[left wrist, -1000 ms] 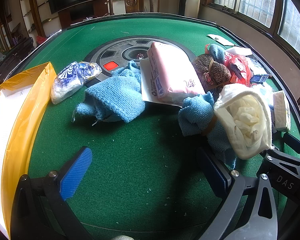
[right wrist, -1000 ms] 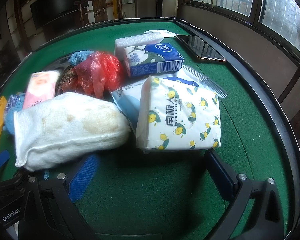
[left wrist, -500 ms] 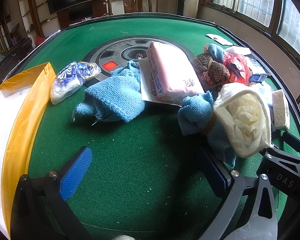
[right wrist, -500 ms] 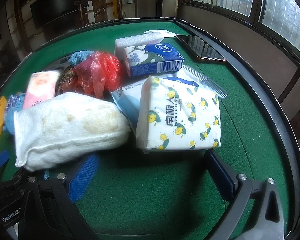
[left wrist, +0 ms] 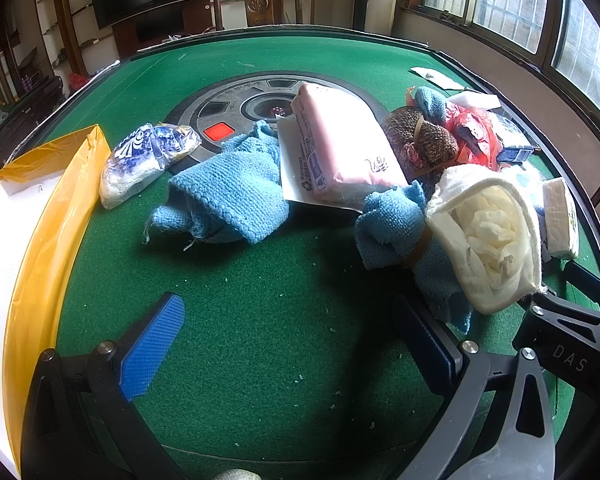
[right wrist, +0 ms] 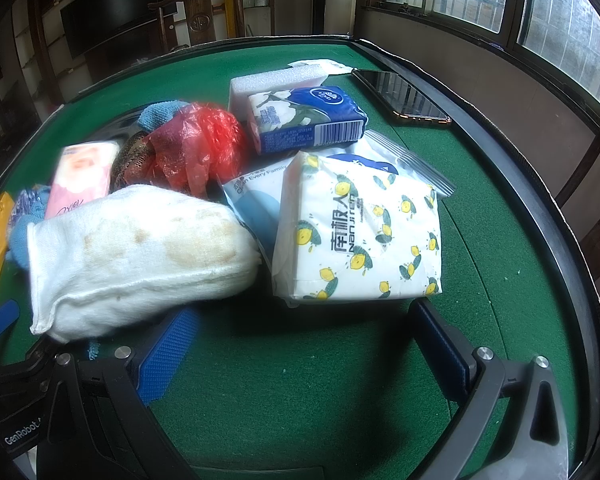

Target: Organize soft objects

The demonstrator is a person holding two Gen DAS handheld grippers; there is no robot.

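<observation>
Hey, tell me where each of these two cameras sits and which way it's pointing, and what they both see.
Left wrist: rides the left gripper, looking across the green table at blue knit cloth and yellow box; its open jaws show.
Right wrist: rides the right gripper, facing the lemon-print tissue pack; open jaws show.
Shared: white stuffed sock, pink pack, red bag.

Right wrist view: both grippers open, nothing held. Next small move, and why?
Probably ease the right gripper forward to straddle the lemon-print tissue pack. Its jaws stand open and empty, the pack lies straight ahead between them, on top of the pile with its near edge free. The stained white sock is closer to the left finger but off-centre.
</observation>
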